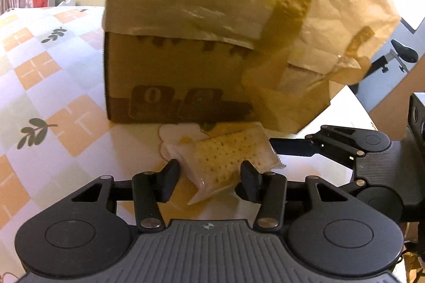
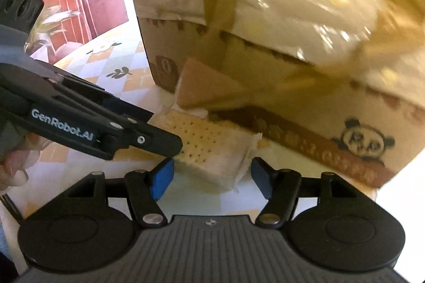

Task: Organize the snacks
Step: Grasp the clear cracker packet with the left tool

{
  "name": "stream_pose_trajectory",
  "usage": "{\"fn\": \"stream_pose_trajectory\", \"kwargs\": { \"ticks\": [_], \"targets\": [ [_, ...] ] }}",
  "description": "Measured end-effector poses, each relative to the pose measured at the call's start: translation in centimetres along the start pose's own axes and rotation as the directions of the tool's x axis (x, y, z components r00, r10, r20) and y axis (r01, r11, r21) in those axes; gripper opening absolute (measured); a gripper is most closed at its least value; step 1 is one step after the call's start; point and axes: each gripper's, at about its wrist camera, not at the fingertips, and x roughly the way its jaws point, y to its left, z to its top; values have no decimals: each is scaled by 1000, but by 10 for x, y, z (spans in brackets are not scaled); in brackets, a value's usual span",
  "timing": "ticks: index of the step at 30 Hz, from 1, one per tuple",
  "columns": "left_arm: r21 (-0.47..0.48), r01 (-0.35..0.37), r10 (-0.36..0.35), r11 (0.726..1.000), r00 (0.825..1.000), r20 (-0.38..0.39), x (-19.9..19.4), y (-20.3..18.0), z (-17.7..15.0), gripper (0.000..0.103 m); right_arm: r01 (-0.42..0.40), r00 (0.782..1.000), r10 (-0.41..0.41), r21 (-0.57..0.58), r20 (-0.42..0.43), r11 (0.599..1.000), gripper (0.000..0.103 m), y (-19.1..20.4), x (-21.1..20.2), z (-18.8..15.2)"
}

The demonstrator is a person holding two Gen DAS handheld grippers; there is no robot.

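Straddling cracker packet (image 1: 225, 163) with left gripper (image 1: 209, 174), pads parted, not clamping | long axis slanting across jaws | right gripper (image 2: 212, 176) parted, equally near, packet dead ahead

I see a pale yellow cracker (image 1: 225, 158) dotted with small holes in clear wrap. The brown box (image 2: 305, 107) carries a black-and-white panda print, and my tablecloth (image 1: 47, 86) shows orange, white and grey checks with dark leaves.
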Motion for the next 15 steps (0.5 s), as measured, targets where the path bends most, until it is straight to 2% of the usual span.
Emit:
{"fn": "stream_pose_trajectory", "kwargs": {
  "ticks": [3,6,11,15],
  "targets": [
    [4,-3,3,1000,1000,-6,1,-9,-3,52,-8,1000,7,34,9,999,66,-4,-9,-6],
    [-12,8,-9,1000,1000,-10,-2,-14,-5,50,-27,999,26,45,24,999,58,-1,-20,-11],
    [36,20,-19,999,1000,-7,-9,-35,-12,50,-25,998,21,74,52,997,58,3,-41,-22],
    [64,45,-47,997,999,26,-26,-55,-10,49,-17,994,3,123,111,992,58,4,-66,-28]
  ]
}}
